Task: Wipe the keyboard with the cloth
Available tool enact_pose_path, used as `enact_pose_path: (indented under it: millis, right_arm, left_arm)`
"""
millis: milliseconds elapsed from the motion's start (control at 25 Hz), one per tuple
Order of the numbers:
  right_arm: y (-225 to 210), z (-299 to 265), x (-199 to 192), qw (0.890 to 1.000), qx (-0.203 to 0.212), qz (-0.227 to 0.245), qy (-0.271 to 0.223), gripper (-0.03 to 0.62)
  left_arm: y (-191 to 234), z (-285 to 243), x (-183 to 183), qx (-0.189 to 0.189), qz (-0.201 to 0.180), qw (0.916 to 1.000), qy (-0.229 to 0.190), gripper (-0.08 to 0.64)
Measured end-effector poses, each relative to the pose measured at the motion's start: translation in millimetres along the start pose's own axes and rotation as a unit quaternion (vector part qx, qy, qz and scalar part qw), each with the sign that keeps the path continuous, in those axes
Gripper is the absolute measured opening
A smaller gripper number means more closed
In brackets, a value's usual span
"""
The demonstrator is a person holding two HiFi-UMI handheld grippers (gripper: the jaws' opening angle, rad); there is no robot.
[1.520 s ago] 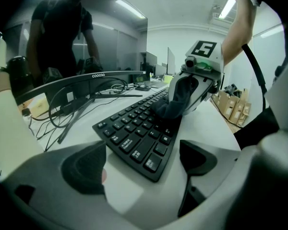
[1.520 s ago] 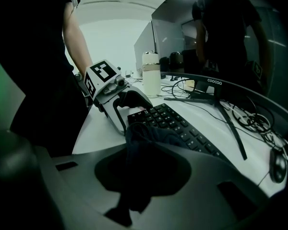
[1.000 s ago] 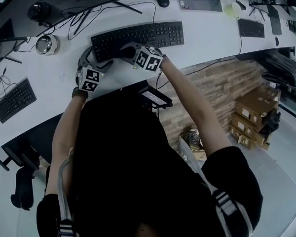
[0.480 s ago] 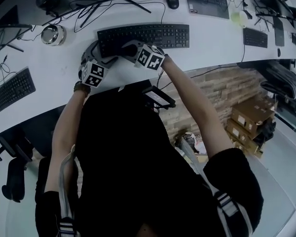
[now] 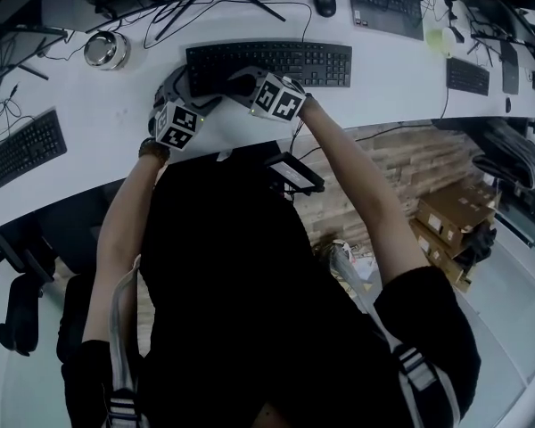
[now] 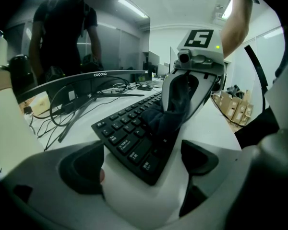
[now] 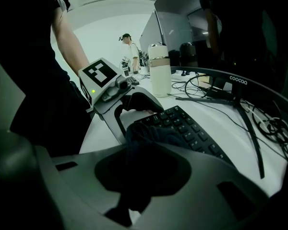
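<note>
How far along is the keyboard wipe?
Done: the cloth is picked up and clamped in the right gripper. In hand: it is pressed onto keys near the left end of the keyboard. The left gripper is open, its jaws apart on either side of that end's near corner. Left: probably the uncovered keys to the right. How much is already wiped cannot be told.
</note>
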State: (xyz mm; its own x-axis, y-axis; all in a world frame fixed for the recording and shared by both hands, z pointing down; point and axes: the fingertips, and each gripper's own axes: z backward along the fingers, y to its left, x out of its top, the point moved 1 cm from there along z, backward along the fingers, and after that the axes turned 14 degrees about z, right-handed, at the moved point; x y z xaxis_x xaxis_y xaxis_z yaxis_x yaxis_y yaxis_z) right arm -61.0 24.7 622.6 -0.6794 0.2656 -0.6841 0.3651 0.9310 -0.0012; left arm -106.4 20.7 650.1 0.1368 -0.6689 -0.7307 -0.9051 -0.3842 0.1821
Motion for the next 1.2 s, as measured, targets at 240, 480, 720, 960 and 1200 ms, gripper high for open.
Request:
enact_pose_path:
  millis: [240, 480, 720, 960, 1200]
  right_arm:
    - [-1, -3, 4, 0.999, 0.026, -0.017, 0.004, 0.052]
    - [0, -14, 17, 0.999, 0.042, -0.007, 0.002, 0.052]
    - [2, -26, 29, 0.998, 0.064, 0.001, 0.004, 0.052]
    - [1, -40, 44, 0.996, 0.085, 0.002, 0.004, 0.052]
    - [4, -44, 52, 0.997, 0.077, 0.005, -0.016, 0.054]
  left_arm:
    - [1, 0, 0, 0.001, 0.0, 1.0, 0.0, 0.492]
    - [1, 1, 2, 0.001, 0.0, 1.0, -0.002, 0.492]
    - [1, 0, 1, 0.001, 0.0, 1.0, -0.001, 0.494]
    - [3, 0, 0, 0.002, 0.002, 1.0, 0.0, 0.495]
    - [2, 0, -2, 0.001, 0.003, 1.0, -0.001, 0.495]
